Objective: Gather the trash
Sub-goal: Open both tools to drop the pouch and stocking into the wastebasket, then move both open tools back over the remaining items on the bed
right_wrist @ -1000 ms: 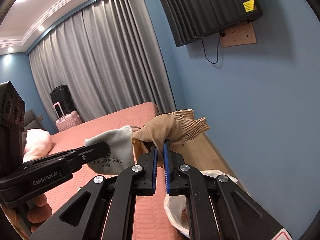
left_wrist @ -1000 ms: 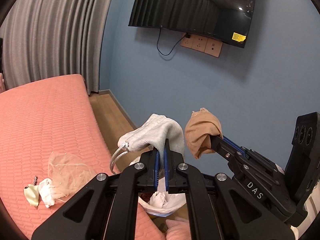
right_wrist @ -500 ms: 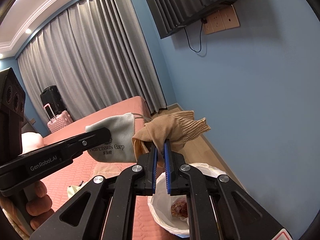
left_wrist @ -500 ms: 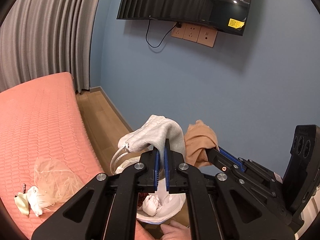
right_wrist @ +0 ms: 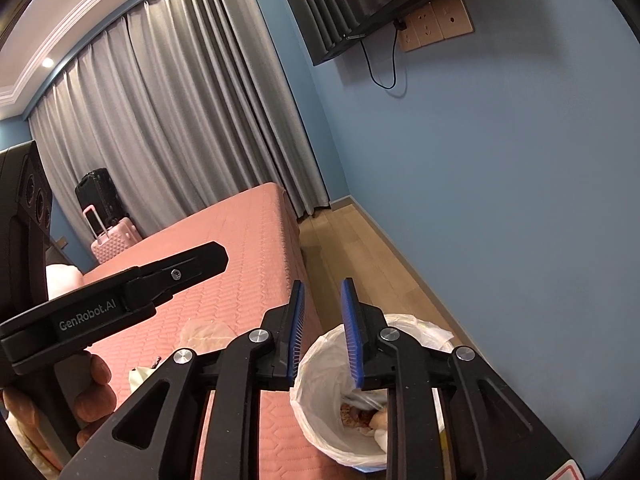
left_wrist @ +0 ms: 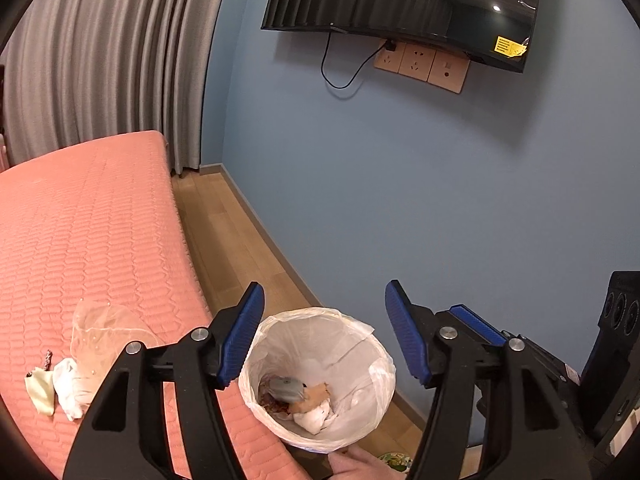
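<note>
A bin with a white liner (left_wrist: pixel 320 314) stands on the floor beside the bed, right below both grippers. Inside lie a grey pouch (left_wrist: pixel 286 387), a tan sock (left_wrist: pixel 318 394) and a white tissue (left_wrist: pixel 316 416). My left gripper (left_wrist: pixel 325 292) hangs over the bin, its jaws opening wide with nothing between them. My right gripper (right_wrist: pixel 322 284) is also above the bin (right_wrist: pixel 320 364), jaws opening a little and empty. On the bed lie a clear plastic wrap (left_wrist: pixel 100 332), a crumpled white tissue (left_wrist: pixel 68 388) and a yellowish scrap (left_wrist: pixel 40 390).
The pink bed (left_wrist: pixel 80 220) fills the left. A narrow strip of wooden floor (left_wrist: pixel 224 232) runs between it and the blue wall. Grey curtains (right_wrist: pixel 180 120), a pink suitcase (right_wrist: pixel 116 236) and a black one stand at the far end. A wall television (left_wrist: pixel 400 4) hangs above.
Both grippers opened and let go: the grey pouch and the tan sock dropped into the bin. Both grippers sank closer to the bin.
</note>
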Motion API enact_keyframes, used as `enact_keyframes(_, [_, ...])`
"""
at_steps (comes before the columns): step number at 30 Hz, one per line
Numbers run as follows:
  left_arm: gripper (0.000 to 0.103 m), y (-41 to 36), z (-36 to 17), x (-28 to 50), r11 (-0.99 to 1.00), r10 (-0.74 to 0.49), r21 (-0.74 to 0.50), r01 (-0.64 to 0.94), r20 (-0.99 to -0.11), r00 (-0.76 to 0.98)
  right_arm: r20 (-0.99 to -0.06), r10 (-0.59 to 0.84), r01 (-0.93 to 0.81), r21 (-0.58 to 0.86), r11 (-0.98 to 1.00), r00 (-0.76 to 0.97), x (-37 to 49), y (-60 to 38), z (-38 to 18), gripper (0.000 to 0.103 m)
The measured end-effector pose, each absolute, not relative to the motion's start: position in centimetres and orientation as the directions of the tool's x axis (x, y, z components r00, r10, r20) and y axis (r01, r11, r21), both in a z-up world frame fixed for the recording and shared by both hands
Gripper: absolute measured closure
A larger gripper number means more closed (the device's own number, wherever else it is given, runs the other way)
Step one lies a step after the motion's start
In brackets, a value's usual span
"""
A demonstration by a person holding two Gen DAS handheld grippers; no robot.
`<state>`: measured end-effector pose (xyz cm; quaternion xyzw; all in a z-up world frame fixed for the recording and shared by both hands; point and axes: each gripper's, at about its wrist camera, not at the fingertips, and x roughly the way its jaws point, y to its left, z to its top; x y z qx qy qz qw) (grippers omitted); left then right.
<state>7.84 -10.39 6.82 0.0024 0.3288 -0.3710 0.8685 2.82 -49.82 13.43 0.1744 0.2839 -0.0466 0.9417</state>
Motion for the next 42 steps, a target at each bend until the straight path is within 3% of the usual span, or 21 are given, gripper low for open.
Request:
enact_keyframes(16, [0.043,-6.6,6.2,8.4,0.778,-0.598,-0.256,0.573,-0.582,0.552,-0.578,0.089,0.105,0.294,0.950,0.811,3.4,-45.2,13.0,0.080])
enact_keyframes(20, [0.043,-5.0,5.7,8.8,0.794,-0.584,-0.272,0.544,-0.591,0.557,-0.584,0.106,0.084,0.289,0.954,0.805,3.6,-43.6,12.8,0.075])
enact_keyframes(42, [0.043,4.6,2.6,11.2,0.869,-0.495,-0.345,0.355,-0.628,0.601,-0.644,0.228,-0.073,0.258,0.963,0.730,6.5,-33.7,10.9,0.074])
